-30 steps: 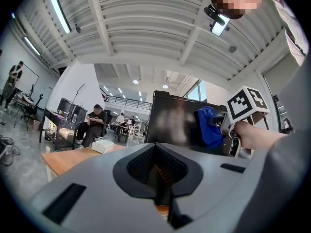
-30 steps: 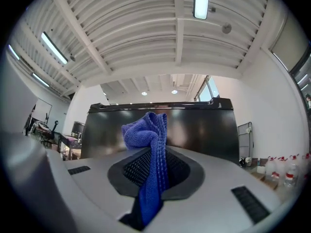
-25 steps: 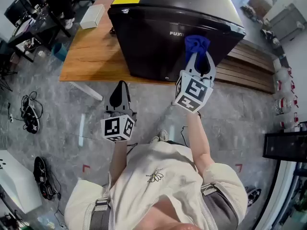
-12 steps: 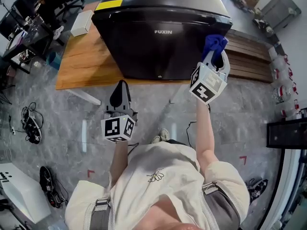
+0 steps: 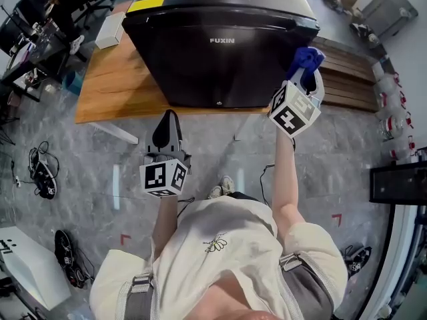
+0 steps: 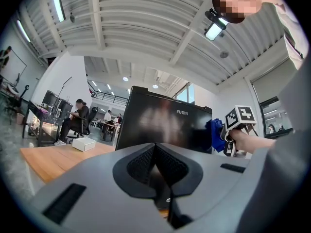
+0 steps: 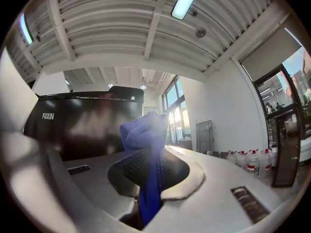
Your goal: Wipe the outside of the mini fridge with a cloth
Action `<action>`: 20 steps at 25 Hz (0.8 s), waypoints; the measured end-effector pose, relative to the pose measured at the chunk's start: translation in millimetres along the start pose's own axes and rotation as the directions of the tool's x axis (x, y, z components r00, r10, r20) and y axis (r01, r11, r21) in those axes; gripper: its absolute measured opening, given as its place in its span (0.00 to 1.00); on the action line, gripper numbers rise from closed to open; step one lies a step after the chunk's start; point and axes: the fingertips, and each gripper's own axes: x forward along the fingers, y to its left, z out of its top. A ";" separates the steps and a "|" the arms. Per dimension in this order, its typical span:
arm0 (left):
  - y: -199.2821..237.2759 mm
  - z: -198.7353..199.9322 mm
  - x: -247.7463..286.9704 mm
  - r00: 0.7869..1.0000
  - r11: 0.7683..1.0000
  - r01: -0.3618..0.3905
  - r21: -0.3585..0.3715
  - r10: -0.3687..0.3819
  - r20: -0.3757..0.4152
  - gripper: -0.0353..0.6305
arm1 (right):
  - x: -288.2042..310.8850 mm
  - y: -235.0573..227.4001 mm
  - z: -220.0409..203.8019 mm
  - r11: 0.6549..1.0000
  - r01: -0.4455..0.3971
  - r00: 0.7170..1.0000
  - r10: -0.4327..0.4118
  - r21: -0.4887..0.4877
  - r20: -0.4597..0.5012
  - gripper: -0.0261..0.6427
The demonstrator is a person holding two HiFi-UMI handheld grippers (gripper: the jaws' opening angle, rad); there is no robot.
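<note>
One blue cloth [image 5: 305, 57], pinched in the jaws of the right gripper [image 5: 303, 79], sits at the 3 o'clock edge of the single mini fridge [image 5: 220, 59] door, touching it or just off it. The left gripper [image 5: 167, 122] hangs at 6 o'clock of the fridge, jaws pressed together on nothing. Wiping looks under way at the door; no surface reads as finished, so top and sides are likely left. One white box [image 5: 109, 31] lies on the desk [image 5: 113, 79] at 10 o'clock.
</note>
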 end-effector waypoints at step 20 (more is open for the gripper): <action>60.3 4.6 -54.7 0.981 0.981 -0.195 -0.002 0.195 0.022 0.06 | -132.2 296.4 -25.3 0.762 -0.642 0.766 0.642 0.084 0.028 0.13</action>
